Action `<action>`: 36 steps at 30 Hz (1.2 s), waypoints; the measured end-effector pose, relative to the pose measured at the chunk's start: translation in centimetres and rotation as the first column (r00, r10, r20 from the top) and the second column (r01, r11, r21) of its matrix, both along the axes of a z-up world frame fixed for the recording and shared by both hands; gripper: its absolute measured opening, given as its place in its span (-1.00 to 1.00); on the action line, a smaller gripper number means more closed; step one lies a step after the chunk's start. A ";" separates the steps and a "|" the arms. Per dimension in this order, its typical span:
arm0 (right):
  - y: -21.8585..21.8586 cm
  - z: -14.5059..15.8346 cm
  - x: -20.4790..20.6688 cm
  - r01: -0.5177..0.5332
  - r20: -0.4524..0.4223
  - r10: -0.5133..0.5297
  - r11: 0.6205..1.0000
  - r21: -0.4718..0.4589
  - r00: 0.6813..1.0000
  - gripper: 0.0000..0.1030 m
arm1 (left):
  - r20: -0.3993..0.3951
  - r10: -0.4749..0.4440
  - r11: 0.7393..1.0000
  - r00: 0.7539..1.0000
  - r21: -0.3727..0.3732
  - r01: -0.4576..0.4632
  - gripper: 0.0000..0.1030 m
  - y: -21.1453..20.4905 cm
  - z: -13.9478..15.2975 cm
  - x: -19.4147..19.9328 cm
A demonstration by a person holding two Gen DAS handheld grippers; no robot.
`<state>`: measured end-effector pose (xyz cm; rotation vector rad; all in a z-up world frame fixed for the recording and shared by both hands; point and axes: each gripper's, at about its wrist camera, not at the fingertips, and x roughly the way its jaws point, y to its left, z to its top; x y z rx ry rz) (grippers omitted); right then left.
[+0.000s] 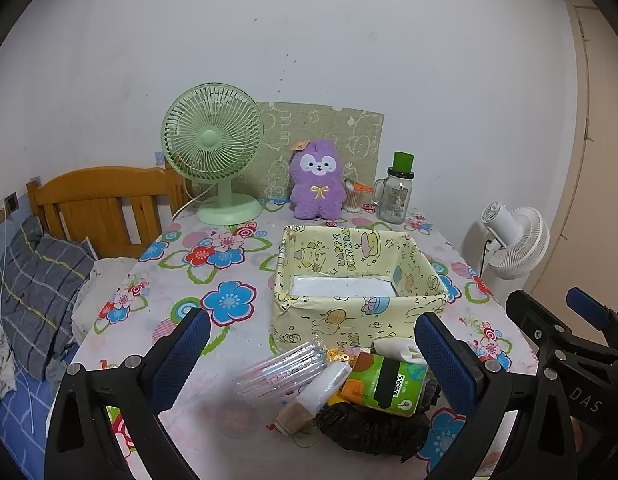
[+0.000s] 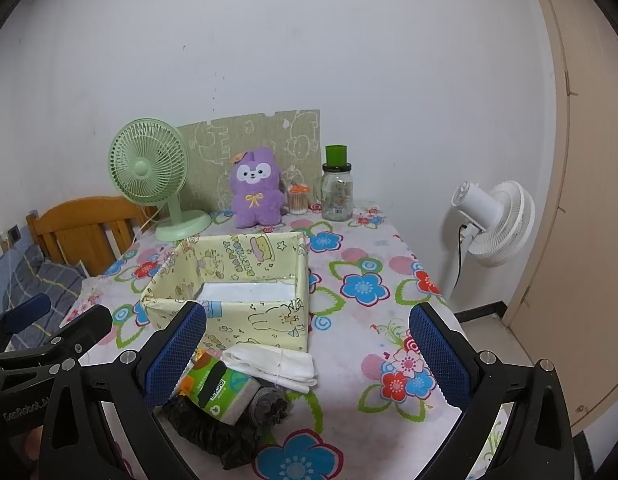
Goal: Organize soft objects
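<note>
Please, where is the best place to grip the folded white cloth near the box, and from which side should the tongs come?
Probably the free right end of the cloth, coming from above with the right tongs. It lies flat in front of the box, and its left end touches the tissue pack, so the right end has the most room for the fingers.

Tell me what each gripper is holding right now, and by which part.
Nothing. The left gripper and right gripper are both open and empty above the pile in front of the yellow box.

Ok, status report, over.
Left gripper open, empty. Right gripper open, empty. Yellow box holds no soft items; tissue pack, dark cloth, white cloth piled in front. Straw bundle beside pile.
</note>
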<state>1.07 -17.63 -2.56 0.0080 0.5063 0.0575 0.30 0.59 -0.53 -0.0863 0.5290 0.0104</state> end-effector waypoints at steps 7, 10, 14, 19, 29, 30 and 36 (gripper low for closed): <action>-0.1 0.0 -0.1 -0.001 0.007 0.001 1.000 0.002 1.000 0.99 | -0.001 0.001 1.000 1.000 0.001 -0.001 0.99 0.2 -0.1 0.0; -0.1 0.0 -0.1 0.000 0.008 0.000 1.000 0.002 1.000 0.99 | -0.005 0.001 1.000 1.000 0.005 -0.001 1.00 0.2 -0.1 0.0; -0.1 0.0 -0.2 0.001 0.009 -0.001 1.000 0.005 1.000 0.99 | -0.007 0.000 1.000 1.000 0.004 0.000 0.99 0.2 -0.1 0.0; -0.2 0.1 -0.2 0.001 0.010 -0.001 1.000 0.005 1.000 0.99 | -0.007 -0.001 1.000 1.000 0.006 0.001 0.99 0.1 -0.1 0.1; -0.3 0.3 -0.3 -0.004 0.015 0.004 1.000 0.015 1.000 0.99 | -0.012 0.006 1.000 1.000 0.002 -0.006 0.99 -0.1 -0.3 0.2; -0.3 0.3 -0.4 -0.005 0.016 0.004 1.000 0.015 1.000 0.99 | -0.011 0.006 1.000 1.000 0.002 -0.006 0.99 -0.1 -0.2 0.2; -0.3 0.4 -0.5 -0.005 0.019 0.005 1.000 0.017 1.000 0.99 | -0.006 0.007 1.000 1.000 0.003 -0.007 0.99 0.0 -0.3 0.1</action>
